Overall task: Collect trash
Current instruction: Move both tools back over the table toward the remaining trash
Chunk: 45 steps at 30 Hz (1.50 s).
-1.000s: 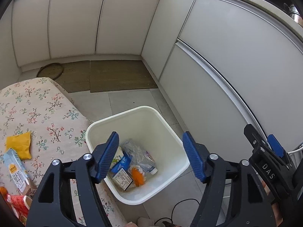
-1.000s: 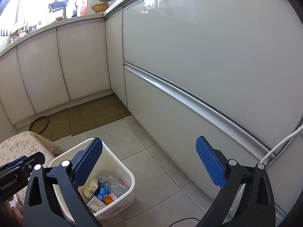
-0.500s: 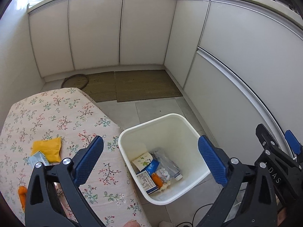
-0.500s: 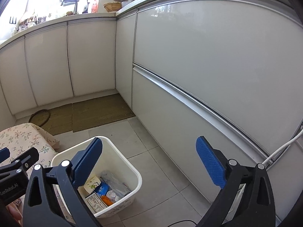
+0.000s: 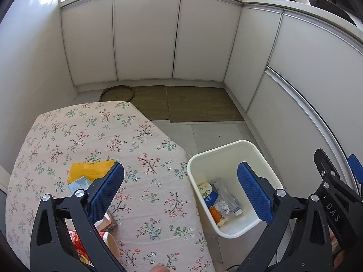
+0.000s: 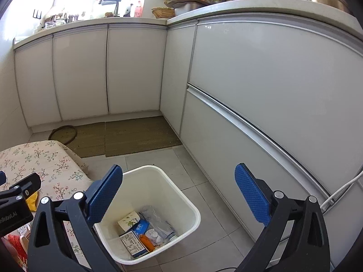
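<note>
A white bin (image 5: 261,156) (image 6: 181,195) stands on the tiled floor beside a table with a floral cloth (image 5: 95,133) (image 6: 45,158). Inside the bin lie several wrappers, a small carton and an orange scrap (image 6: 147,242). On the cloth I see a yellow packet (image 5: 90,170), a pale blue packet (image 5: 78,184), a brown carton (image 5: 109,221) and a red packet (image 5: 77,244). My left gripper (image 5: 180,189) is open and empty, over the table's edge next to the bin. My right gripper (image 6: 178,193) is open and empty, above the bin.
White cabinet doors (image 5: 145,36) (image 6: 272,90) run along the back and right. Brown mats (image 5: 199,104) (image 6: 136,133) and a round woven mat (image 5: 116,93) lie on the floor by the cabinets. A white cable (image 6: 340,190) hangs at the right.
Both views have pulled back and tilted up. The left gripper has opened wider and shifted left, from above the bin toward the table; more of the cloth shows.
</note>
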{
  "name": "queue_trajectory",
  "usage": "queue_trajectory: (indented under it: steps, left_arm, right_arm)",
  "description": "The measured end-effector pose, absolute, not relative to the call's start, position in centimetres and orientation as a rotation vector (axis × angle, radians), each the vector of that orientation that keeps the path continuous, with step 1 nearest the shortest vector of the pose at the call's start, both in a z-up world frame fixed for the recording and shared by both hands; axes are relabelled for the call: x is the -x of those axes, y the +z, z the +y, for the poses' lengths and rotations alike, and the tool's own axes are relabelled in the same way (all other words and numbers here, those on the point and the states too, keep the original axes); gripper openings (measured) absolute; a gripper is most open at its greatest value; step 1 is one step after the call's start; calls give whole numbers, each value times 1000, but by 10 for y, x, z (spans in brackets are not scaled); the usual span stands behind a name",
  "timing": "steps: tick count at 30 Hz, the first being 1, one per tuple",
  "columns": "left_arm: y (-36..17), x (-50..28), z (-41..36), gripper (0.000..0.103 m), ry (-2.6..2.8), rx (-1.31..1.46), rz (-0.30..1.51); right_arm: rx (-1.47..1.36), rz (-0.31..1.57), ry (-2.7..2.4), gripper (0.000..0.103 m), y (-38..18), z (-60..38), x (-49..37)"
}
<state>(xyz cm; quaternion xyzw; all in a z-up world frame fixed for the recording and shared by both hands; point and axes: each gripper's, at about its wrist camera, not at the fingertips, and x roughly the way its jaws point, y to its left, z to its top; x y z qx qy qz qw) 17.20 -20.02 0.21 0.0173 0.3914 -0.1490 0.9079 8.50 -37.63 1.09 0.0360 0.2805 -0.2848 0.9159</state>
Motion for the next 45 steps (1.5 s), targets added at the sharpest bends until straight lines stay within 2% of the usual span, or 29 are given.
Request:
queue_trajectory:
  steps: [31, 45]
  left_arm:
    - [-12, -187, -4, 96, 43, 22, 928]
    - [-103, -181, 75, 96, 76, 46, 1332]
  right_arm:
    - [66, 639, -211, 96, 2, -190, -158]
    - [31, 807, -111, 96, -32, -144, -194]
